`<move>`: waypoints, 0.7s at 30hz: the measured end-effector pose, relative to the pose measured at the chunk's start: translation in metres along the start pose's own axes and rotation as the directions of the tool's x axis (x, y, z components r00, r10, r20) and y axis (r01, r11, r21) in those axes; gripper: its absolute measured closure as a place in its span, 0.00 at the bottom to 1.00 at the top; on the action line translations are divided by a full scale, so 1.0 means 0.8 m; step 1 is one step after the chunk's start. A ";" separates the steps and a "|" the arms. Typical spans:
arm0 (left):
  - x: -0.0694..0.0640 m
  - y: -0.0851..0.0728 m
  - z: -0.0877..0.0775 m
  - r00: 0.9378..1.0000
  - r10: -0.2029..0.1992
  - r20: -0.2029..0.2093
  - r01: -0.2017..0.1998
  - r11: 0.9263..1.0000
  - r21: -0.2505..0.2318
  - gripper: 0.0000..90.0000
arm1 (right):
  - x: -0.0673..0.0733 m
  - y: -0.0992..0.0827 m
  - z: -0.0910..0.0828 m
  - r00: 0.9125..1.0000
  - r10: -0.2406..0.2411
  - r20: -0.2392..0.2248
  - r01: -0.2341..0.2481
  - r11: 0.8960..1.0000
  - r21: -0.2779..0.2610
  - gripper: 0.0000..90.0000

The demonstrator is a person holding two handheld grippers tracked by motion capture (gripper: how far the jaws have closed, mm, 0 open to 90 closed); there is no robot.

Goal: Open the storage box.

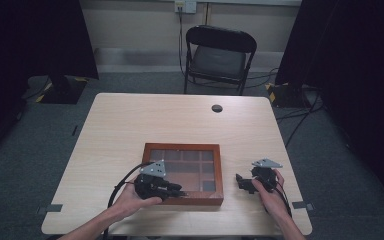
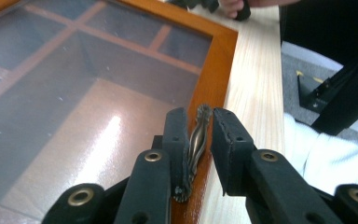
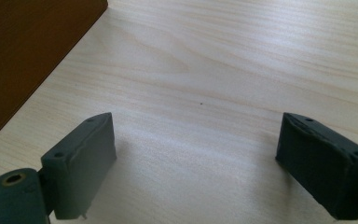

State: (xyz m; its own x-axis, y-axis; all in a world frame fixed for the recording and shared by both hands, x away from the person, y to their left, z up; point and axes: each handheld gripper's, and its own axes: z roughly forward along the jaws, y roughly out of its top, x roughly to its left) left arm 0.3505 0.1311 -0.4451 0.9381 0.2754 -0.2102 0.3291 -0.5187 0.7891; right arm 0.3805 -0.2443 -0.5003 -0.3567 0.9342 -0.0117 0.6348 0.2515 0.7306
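A brown wooden box (image 1: pixel 182 147) with a glass lid and several compartments lies near the table's front edge. On the lid's front rim sits a small metal clasp (image 2: pixel 196 140). My left gripper (image 1: pixel 180 191) lies level at that rim. In the left gripper view, my left gripper (image 2: pixel 200 116) has its pads closed on the clasp from both sides. To the right of the box, my right gripper (image 1: pixel 244 182) is held low over the bare table. In the right gripper view it (image 3: pixel 196 130) stands open with nothing between its pads, and the box's side (image 3: pixel 23 56) is at the left.
The light wooden table (image 1: pixel 130 125) has a round cable hole (image 1: pixel 217 108) at the back. A black folding chair (image 1: pixel 220 50) stands behind it. Dark curtains hang on both sides, and cables run on the floor at the right (image 1: pixel 300 115).
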 end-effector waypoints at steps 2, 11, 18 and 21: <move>-0.002 0.000 0.001 1.000 0.014 -0.004 -0.014 1.000 -0.001 0.86 | 0.000 0.000 0.000 1.000 0.001 0.000 -0.001 1.000 -0.001 0.12; -0.010 -0.001 0.004 0.998 0.044 -0.052 -0.044 0.999 -0.006 0.89 | 0.000 0.000 0.000 1.000 -0.001 0.000 0.001 1.000 -0.001 0.12; -0.008 0.005 0.003 0.999 0.015 -0.040 -0.015 1.000 0.020 0.89 | 0.000 0.000 0.000 1.000 0.000 0.000 0.000 1.000 0.000 0.12; -0.006 0.007 0.003 1.000 -0.001 -0.029 0.002 1.000 0.026 0.89 | 0.000 0.000 0.000 1.000 0.000 0.000 0.000 1.000 0.000 0.12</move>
State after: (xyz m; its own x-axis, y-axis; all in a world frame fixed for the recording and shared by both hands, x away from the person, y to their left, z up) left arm 0.3482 0.1251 -0.4414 0.9341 0.2995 -0.1942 0.3336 -0.5392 0.7733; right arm 0.3806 -0.2443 -0.5003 -0.3570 0.9340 -0.0118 0.6346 0.2518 0.7307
